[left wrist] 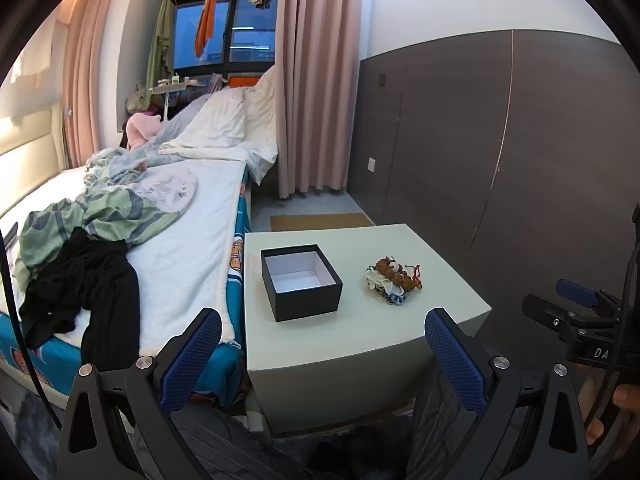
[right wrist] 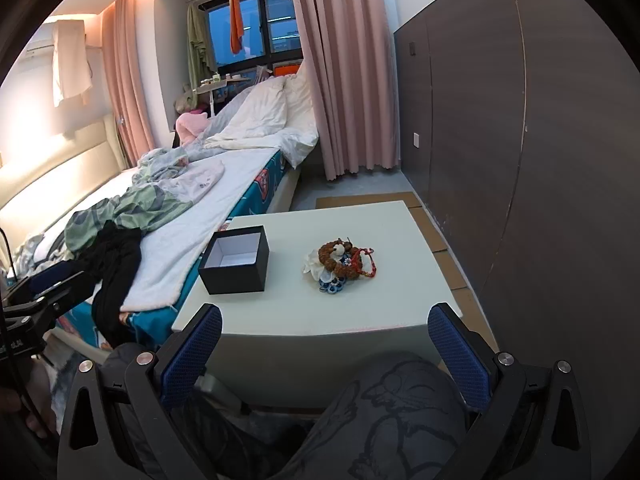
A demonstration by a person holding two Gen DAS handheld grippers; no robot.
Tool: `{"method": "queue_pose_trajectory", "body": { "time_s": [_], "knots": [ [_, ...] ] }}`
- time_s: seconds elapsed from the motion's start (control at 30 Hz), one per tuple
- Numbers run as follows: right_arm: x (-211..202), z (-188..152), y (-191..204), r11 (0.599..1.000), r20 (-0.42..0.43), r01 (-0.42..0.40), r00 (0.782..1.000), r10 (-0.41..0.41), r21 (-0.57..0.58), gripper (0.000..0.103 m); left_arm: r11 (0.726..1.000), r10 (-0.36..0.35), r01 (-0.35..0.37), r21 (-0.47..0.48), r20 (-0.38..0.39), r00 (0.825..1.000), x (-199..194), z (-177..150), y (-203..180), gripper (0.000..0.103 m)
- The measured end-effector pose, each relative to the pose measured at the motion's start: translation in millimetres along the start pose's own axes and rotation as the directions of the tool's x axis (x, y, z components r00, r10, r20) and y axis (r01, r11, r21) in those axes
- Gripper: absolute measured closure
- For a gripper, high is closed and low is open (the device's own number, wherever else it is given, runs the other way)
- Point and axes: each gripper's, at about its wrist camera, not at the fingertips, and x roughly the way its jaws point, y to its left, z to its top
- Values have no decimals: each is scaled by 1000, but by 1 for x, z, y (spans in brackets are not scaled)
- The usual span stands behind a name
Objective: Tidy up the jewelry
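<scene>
Centre of both views: pale green side table (left wrist: 360, 336) w/ a black box (left wrist: 301, 282) and a heap of jewelry (left wrist: 394, 278) on top. Box is lidless, white inside, nothing in it; sits left-of-centre in frame. Jewelry heap sits right of the box, well apart, not touching it. Heap = brown bead bracelet on top, red cord piece, white bits, blue flower-shaped piece at the near edge; the rest is tangled, can't separate.

Left gripper (left wrist: 320, 354): bottom of left wrist view, blue-padded fingers spread wide, nothing between them, short of the table's near edge. Right gripper (right wrist: 324, 356): bottom of right wrist view, fingers also spread wide, holding nothing, over the person's knee (right wrist: 400, 396) in grey printed fabric, near the table's front edge. Each gripper also shows at the other view's side edge, w/ a hand on the handle.

Left half of frame: bed (left wrist: 180, 216) right against the table, white cover, green/grey clothes and a black garment (left wrist: 80, 284) dumped on it. Upper centre: pink curtain (left wrist: 316, 80), window behind. Right side: dark brown wall panels (left wrist: 520, 140).
</scene>
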Motion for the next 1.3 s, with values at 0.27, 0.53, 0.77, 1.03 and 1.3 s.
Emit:
{"method": "queue_pose_trajectory", "body": {
  "time_s": [0.27,0.53,0.77,1.03,1.3],
  "knots": [
    [2,4,1,1000,-3,6,1000,-6,-11,0,1000,6,-6,-16,-4,1000,3,1,6,2],
    [11,16,-5,1000,-5,10,1000,-10,-4,0,999,23,-24,-22,-34,999,18,6,10,1],
    [27,26,-19,1000,-19,11,1000,-10,20,0,999,25,-26,-20,-62,998,41,14,6,2],
    [54,37,-39,999,-37,16,999,-14,42,0,1000,14,-15,-5,-116,993,77,20,-4,2],
    [78,47,-64,998,-66,25,998,-21,65,0,1000,-23,25,9,-163,986,116,28,-17,7]
  ]
}}
